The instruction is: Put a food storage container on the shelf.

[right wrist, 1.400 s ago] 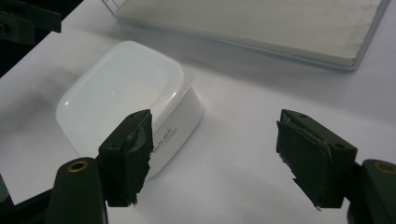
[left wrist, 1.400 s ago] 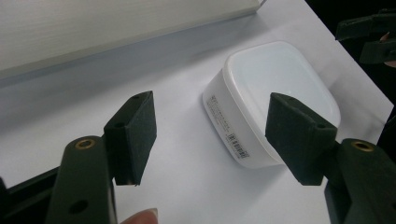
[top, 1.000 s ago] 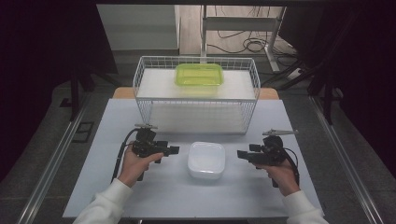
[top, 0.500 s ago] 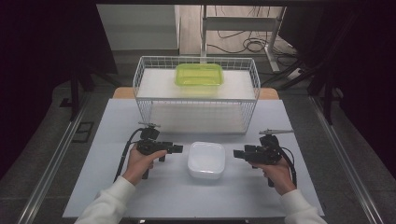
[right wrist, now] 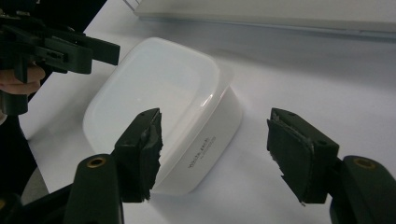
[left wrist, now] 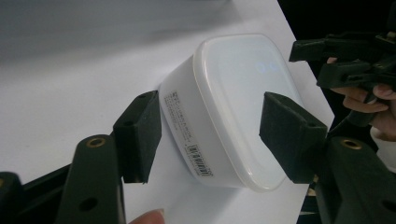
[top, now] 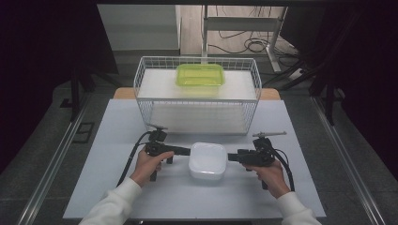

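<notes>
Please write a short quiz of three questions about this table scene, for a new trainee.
1. True or false: the green container lies in the wire basket.
2. What lies between the left gripper and the right gripper?
A. white lidded box
B. a cup
C. a plate
3. Fill in: the white lidded box rests on the ___.

Key: 1 true; 2 A; 3 table.

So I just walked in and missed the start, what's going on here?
A person holds tongs in each hand, one at either side of a white lidded container on the table. The left tongs and right tongs have just been closing, but neither grips it yet. Behind stands a wire basket with a green container.
</notes>
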A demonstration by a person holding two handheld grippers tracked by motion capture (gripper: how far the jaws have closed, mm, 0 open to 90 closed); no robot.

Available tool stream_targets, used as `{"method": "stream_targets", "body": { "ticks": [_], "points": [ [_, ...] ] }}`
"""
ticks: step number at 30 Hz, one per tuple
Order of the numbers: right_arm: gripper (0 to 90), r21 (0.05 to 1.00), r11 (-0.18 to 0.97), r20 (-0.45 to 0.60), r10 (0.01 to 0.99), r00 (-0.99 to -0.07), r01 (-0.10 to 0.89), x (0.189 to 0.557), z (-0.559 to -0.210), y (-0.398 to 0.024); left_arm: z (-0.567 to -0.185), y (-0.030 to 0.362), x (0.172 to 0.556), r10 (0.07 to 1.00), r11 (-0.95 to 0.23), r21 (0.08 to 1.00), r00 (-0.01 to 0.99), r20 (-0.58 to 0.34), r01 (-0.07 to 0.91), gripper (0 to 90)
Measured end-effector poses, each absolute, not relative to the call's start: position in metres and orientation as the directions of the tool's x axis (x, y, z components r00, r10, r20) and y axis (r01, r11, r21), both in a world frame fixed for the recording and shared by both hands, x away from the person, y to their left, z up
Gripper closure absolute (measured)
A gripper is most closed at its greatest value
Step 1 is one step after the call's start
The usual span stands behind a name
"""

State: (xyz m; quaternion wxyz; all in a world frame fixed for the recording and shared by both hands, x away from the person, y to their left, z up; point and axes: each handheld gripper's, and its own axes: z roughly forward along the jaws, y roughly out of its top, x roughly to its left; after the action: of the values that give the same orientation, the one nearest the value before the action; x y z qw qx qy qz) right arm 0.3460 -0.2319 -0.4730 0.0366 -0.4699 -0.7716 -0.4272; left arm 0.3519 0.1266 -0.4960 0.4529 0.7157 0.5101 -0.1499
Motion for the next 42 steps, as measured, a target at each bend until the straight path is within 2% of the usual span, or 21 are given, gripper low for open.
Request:
{"method": "stream_targets", "body": {
  "ticks": [7, 16, 21, 26, 33, 42],
  "points": [
    [38.2, 0.606, 0.153, 0.504, 0.686, -0.526, 0.781, 0.35, -0.48, -0.226, -0.502, 0.124, 0.353, 0.56, -0.111, 0.468, 0.444, -0.699, 0.877, 44.2],
    [44.7, 0.566, 0.146, 0.547, 0.67, -0.502, 0.812, 0.352, -0.489, -0.22, -0.508, 0.122, 0.354, 0.538, -0.115, 0.448, 0.435, -0.722, 0.887, 54.8],
    [50.3, 0.531, 0.107, 0.609, 0.642, -0.466, 0.841, 0.352, -0.493, -0.222, -0.512, 0.123, 0.354, 0.511, -0.102, 0.426, 0.415, -0.753, 0.899, 59.2],
    [61.4, 0.494, 0.075, 0.677, 0.592, -0.438, 0.866, 0.353, -0.497, -0.223, -0.514, 0.122, 0.353, 0.483, -0.095, 0.406, 0.399, -0.779, 0.909, 65.8],
    [68.1, 0.439, 0.009, 0.73, 0.58, -0.362, 0.898, 0.351, -0.499, -0.226, -0.513, 0.124, 0.352, 0.477, -0.077, 0.382, 0.371, -0.797, 0.921, 70.4],
    [74.3, 0.463, -0.005, 0.727, 0.574, -0.377, 0.886, 0.344, -0.491, -0.227, -0.505, 0.127, 0.346, 0.487, -0.044, 0.411, 0.379, -0.787, 0.911, 76.8]
  ]
}}
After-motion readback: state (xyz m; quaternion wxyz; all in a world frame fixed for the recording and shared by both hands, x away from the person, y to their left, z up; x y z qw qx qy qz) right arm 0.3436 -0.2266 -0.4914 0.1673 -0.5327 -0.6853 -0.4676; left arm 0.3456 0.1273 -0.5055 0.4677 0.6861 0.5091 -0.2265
